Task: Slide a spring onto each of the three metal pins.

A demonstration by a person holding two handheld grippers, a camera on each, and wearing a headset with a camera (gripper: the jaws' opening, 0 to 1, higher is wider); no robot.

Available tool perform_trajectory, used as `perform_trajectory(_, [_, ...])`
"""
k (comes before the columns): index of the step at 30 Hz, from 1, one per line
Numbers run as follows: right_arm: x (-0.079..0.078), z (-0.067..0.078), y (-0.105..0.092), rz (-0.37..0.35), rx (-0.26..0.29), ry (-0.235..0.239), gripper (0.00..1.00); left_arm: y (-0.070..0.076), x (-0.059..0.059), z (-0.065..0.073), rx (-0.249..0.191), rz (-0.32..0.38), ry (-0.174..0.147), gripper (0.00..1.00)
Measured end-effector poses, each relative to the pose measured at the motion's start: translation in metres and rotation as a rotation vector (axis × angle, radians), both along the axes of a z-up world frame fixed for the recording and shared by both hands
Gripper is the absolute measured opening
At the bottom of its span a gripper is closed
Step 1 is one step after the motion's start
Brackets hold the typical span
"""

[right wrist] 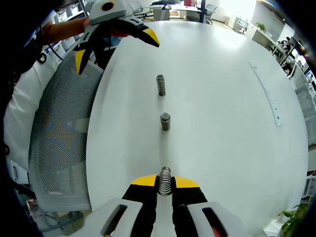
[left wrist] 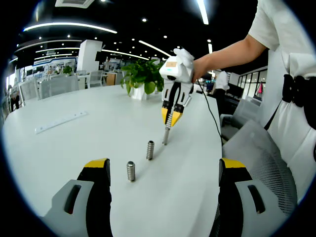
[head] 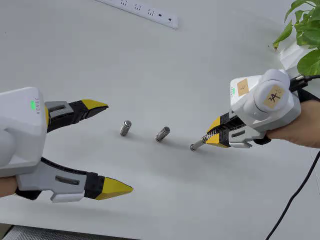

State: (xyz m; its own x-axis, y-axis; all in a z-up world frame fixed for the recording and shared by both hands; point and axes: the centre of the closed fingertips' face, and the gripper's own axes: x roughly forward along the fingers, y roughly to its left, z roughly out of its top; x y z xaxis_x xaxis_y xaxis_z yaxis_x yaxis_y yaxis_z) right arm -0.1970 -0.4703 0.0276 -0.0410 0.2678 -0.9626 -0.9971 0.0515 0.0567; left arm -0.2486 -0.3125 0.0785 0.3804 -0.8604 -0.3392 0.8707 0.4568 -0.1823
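Counting along the bench (head: 210, 65), the far pin (head: 125, 128) and middle pin (head: 162, 133) carry springs. The right hand-held gripper (head: 210, 135) clenches the third spring (right wrist: 165, 180) atop the last pin (head: 195, 146), and the left hand-held gripper (head: 120, 147) hangs released.

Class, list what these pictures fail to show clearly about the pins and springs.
Third pin top: head view, hidden by spring and right gripper.
Same pin: right gripper view, covered by the spring.
Pins inside other two springs: mostly covered, left gripper view.

Head view looks down at the table (head: 150, 60) from its near edge. Both gripper views, low, face each other across the pins (head: 163, 133).
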Motion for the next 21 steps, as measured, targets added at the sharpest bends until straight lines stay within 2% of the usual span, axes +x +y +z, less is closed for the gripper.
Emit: perform_trajectory(21, [0.0032,-0.0083,-0.0055,-0.002,-0.002,0.006,0.07,0.0005,-0.0004,-0.0015,-0.003,0.005,0.006,0.89])
